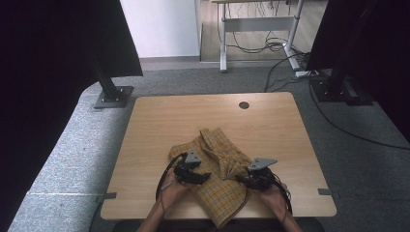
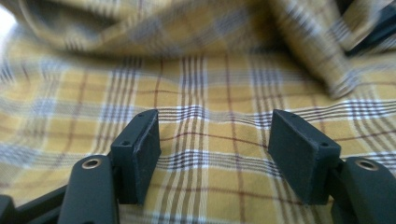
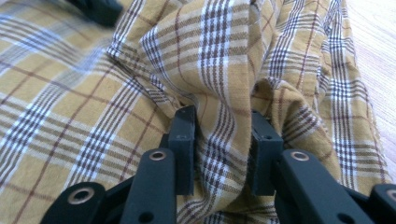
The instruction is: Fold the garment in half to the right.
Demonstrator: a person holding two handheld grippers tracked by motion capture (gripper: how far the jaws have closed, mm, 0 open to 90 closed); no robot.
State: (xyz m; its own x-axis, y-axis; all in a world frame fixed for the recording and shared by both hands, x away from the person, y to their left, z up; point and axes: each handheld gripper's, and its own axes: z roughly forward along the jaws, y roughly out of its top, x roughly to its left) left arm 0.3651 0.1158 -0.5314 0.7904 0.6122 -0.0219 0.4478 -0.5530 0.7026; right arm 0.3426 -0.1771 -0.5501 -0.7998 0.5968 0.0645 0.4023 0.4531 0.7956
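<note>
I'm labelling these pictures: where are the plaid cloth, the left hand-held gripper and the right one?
Plaid cloth (image 1: 218, 145), high view, its upper flat part.
Left hand-held gripper (image 2: 214, 147), left gripper view, midway between open fingertips.
Right hand-held gripper (image 3: 223, 133), right gripper view, between fingertips pinching a fold.

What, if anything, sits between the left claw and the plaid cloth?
Nothing visible. The left claw hangs open directly over the flat plaid cloth, pads clear of it. The right claw pinches a raised fold.

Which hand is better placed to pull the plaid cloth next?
Probably the right. The right gripper already pinches a fold of the yellow plaid cloth between its pads, while the left gripper stands open over flat fabric, holding nothing.
</note>
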